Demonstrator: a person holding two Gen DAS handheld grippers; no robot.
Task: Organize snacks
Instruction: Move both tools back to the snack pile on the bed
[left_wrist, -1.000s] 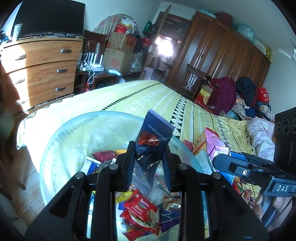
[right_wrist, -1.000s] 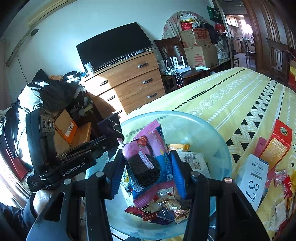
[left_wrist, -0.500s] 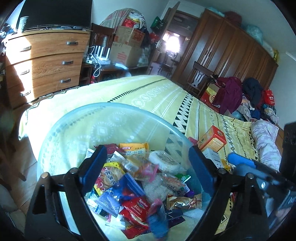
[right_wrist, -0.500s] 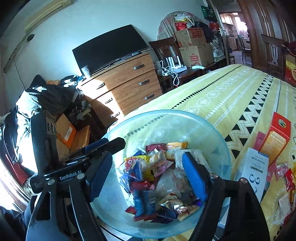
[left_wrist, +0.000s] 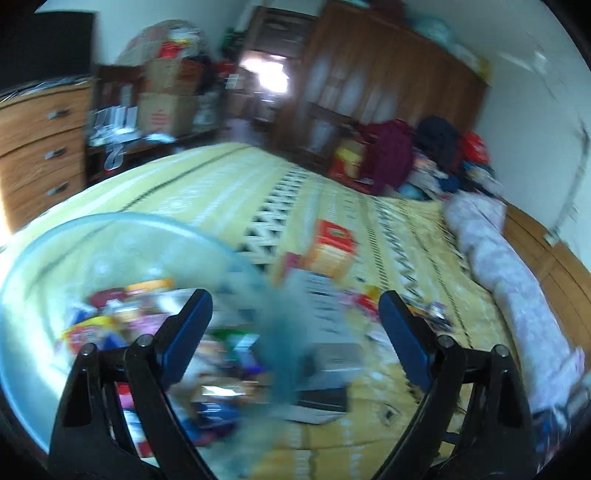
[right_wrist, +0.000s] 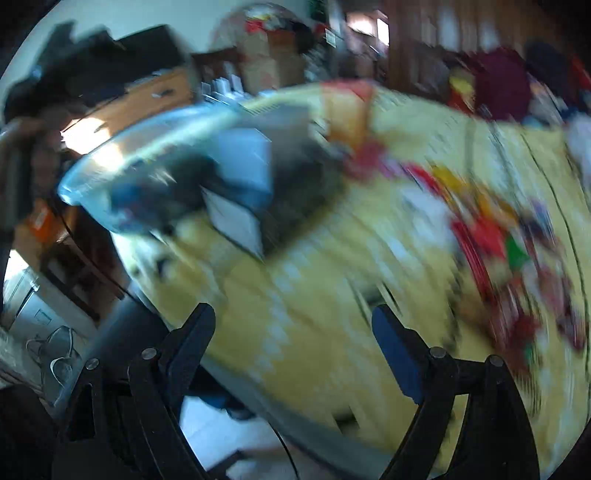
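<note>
Opening wide, left gripper (left_wrist: 295, 314) holds nothing; glass bowl (left_wrist: 55, 258) w/ snacks (left_wrist: 122, 317) below-left on yellow bedspread (left_wrist: 221, 192). Right view, blurred: right gripper (right_wrist: 293, 325) opening, empty, over bedspread; loose snacks (right_wrist: 491, 240) at right, bowl upper left.

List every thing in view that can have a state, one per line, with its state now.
left gripper: jaws opening, nothing between them.
right gripper: jaws opening, nothing between them.
glass bowl: upright on the bed, holding a pile of snack packets.
orange box: on the yellow bedspread, outside the bowl.
loose snacks: scattered on the bedspread, not yet in the bowl.
dresser drawers: shut.
</note>
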